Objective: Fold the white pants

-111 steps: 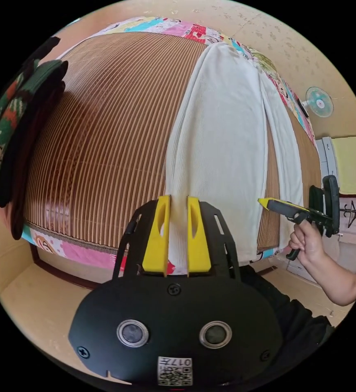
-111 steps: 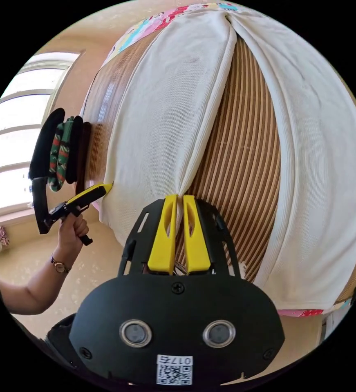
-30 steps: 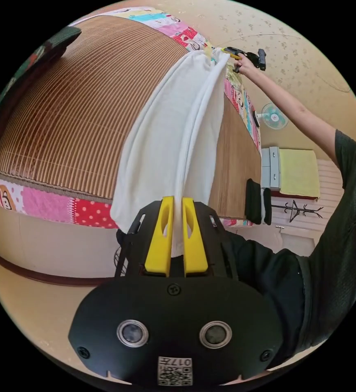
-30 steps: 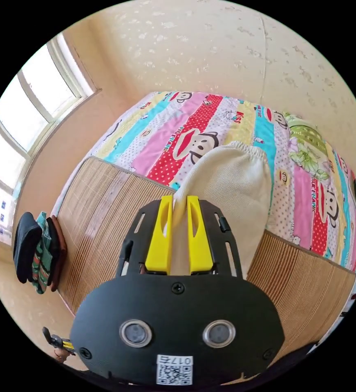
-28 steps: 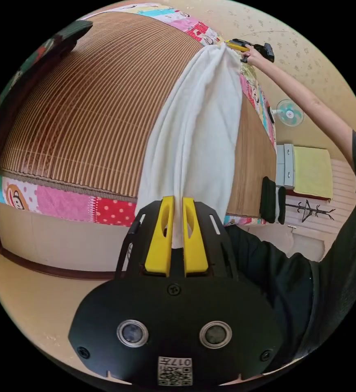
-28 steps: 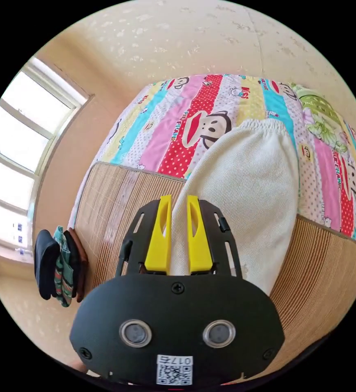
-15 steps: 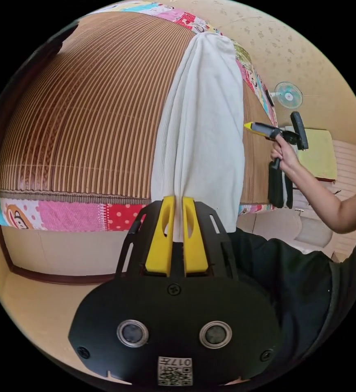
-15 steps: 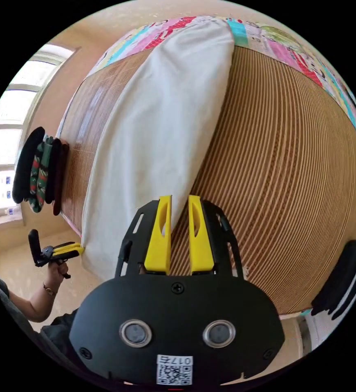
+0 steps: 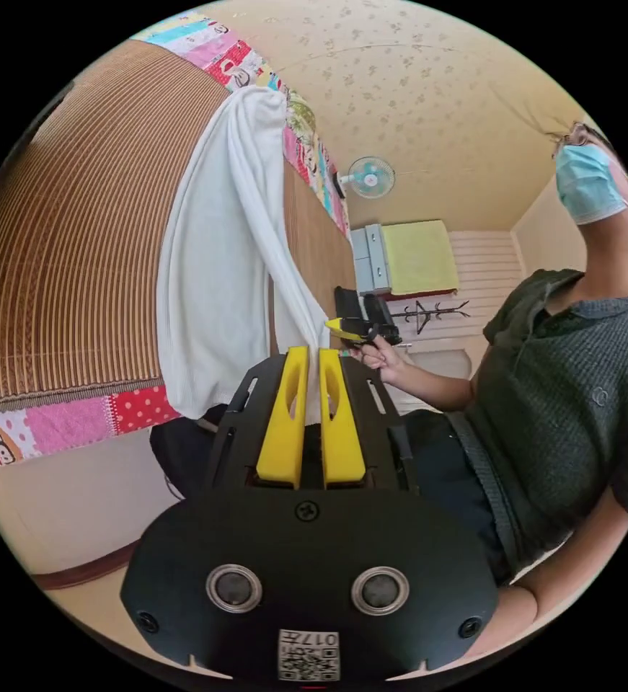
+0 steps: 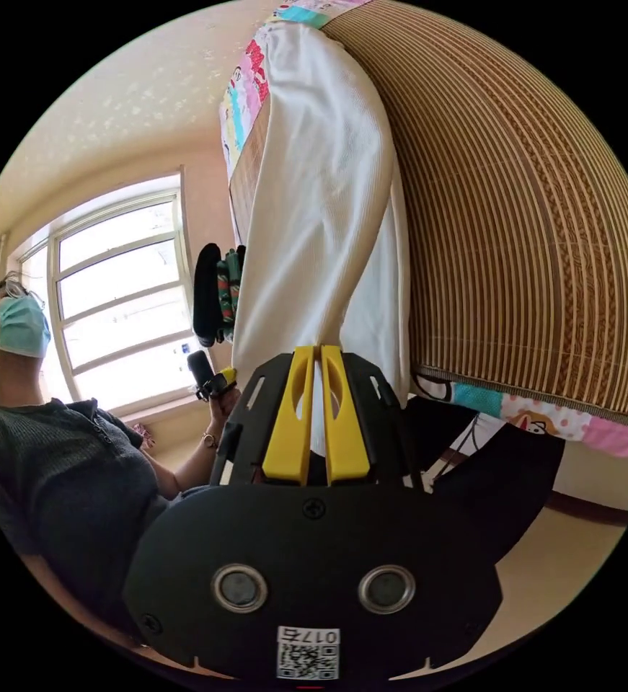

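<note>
The white pants (image 9: pixel 213 252) lie lengthwise on a brown bamboo mat (image 9: pixel 76 238) that covers a bed, one leg folded over the other. Their near leg ends are lifted off the bed edge. My left gripper (image 9: pixel 306 355) is shut on that hem cloth. Just to its right in the left gripper view, the right gripper (image 9: pixel 332 325) sits in a hand and pinches the same raised end. In the right gripper view the white pants (image 10: pixel 314 180) run away along the mat (image 10: pixel 530 216), and my right gripper (image 10: pixel 312 353) is shut on the hem. The left gripper (image 10: pixel 227 373) shows beside it, in a hand.
A patchwork quilt (image 9: pixel 54 425) hangs below the mat. A stack of dark folded clothes (image 10: pixel 216 292) rests on the mat's far side. A person in a dark green shirt (image 9: pixel 559 375) stands close to the bed edge. A fan (image 9: pixel 370 176), a cabinet (image 9: pixel 371 259) and a window (image 10: pixel 119 295) stand behind.
The right gripper came back from the waist end to the near edge, then shut on the hem beside the left gripper. Both leg ends are now lifted off the bed edge.
</note>
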Demonstrator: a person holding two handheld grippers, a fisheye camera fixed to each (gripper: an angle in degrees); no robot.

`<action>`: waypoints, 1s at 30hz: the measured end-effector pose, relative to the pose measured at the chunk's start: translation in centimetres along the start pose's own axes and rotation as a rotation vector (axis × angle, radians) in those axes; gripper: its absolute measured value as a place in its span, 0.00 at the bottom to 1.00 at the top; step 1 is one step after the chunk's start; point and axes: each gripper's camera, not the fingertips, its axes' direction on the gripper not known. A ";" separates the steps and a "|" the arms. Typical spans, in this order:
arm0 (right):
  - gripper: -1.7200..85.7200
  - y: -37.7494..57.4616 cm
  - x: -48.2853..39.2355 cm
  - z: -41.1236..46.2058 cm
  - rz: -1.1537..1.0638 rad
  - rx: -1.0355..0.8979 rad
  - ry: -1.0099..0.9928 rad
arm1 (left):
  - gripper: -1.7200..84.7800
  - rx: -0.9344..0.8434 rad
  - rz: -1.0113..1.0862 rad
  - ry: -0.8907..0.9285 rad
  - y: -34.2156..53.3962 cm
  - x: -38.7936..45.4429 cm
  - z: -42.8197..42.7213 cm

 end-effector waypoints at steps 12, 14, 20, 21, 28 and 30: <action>0.09 -2.4 8.7 3.8 0.026 -0.141 0.218 | 0.02 -0.127 -0.367 -0.480 3.7 -9.0 0.2; 0.11 -1.8 9.6 2.4 0.015 -0.118 0.176 | 0.06 -0.029 -0.354 -0.466 3.0 -7.8 -1.4; 0.19 -2.3 14.1 -0.2 0.021 -0.159 0.068 | 0.18 -0.099 -0.178 -0.463 -3.0 -6.2 -1.0; 0.19 -2.7 15.0 0.0 0.014 -0.191 0.006 | 0.18 -0.126 -0.172 -0.471 -3.4 -6.5 -0.6; 0.12 -4.1 15.9 -0.2 0.064 -0.212 0.093 | 0.11 -0.143 -0.379 -0.226 -1.5 -11.0 0.9; 0.08 -3.7 15.1 -1.1 -0.003 -0.224 0.072 | 0.09 -0.101 -0.362 -0.206 -0.7 -10.6 0.0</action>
